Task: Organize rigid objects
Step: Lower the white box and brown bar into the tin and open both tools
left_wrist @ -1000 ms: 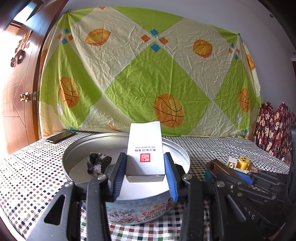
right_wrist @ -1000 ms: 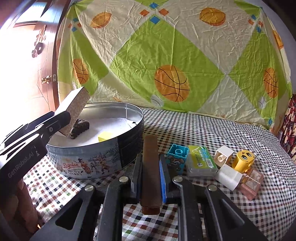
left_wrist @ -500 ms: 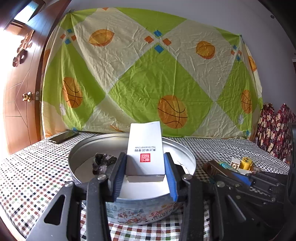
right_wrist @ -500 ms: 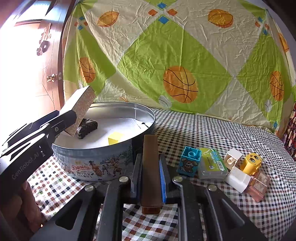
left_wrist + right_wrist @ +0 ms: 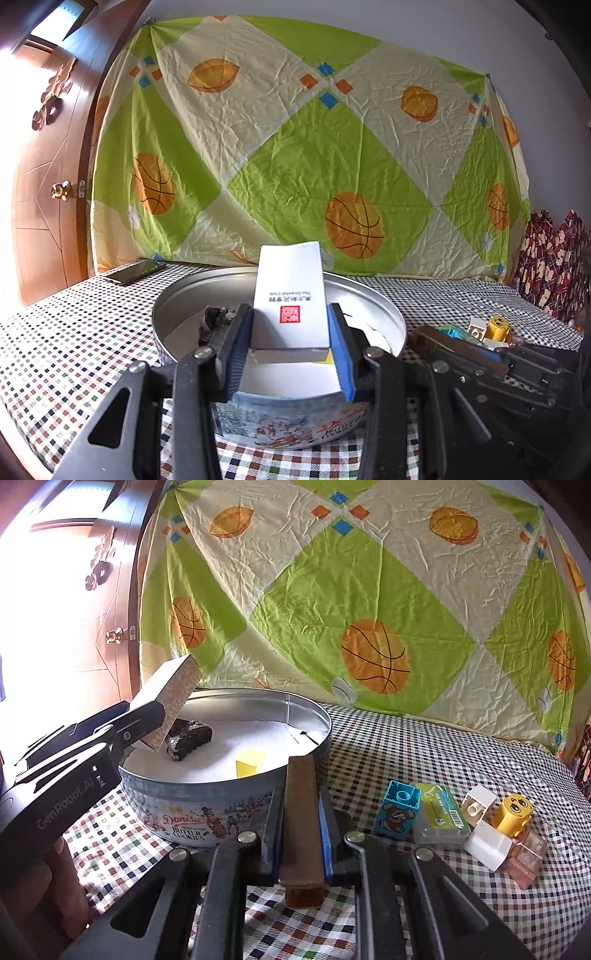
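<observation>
Two grippers loaded: left gripper point(image 5: 290, 345) clamps white box point(image 5: 290, 295) tilted over cookie tin point(image 5: 229, 812); right gripper point(image 5: 301, 812) clamps brown block point(image 5: 300, 812) beside tin. Tin holds toy tank point(image 5: 188, 738), yellow cube point(image 5: 251, 762).

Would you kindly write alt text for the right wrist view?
The right gripper clamps a brown block beside a round cookie tin, while the left gripper holds a tilted white box over the tin. Small toys lie on the checkered cloth.
</observation>
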A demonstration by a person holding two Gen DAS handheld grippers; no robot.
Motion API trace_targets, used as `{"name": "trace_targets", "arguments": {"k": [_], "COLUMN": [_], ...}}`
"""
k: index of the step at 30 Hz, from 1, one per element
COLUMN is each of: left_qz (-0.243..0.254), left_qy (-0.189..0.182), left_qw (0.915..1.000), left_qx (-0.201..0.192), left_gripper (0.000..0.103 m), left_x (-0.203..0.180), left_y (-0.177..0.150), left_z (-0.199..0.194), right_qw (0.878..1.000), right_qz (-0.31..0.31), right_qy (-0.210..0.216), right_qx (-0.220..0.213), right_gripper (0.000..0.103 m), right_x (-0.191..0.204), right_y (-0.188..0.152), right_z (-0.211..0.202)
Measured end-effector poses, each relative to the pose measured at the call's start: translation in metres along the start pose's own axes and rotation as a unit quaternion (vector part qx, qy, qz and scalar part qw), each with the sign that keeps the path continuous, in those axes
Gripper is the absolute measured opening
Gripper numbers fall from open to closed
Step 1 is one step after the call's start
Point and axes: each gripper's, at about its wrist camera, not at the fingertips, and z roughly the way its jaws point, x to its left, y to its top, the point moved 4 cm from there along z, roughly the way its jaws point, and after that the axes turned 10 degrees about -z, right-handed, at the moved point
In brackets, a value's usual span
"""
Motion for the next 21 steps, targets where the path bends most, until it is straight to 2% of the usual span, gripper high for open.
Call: {"name": "trace_targets", "arguments": {"k": [21], "left_qz": [-0.006], "left_qy": [0.007], "left_qw": [1.0], "left_qx": [0.004], "left_gripper": [0.04], "left_x": [0.013], "left_y": [0.004], "left_z": [0.004], "right_qw": [1.0], "right_qz": [0.015], "right_qy": [0.004], "right_qx": [-0.02], "right_gripper": [0.017], "right_x": [-0.004], "right_y": [0.001], "right_z": [-0.006]}}
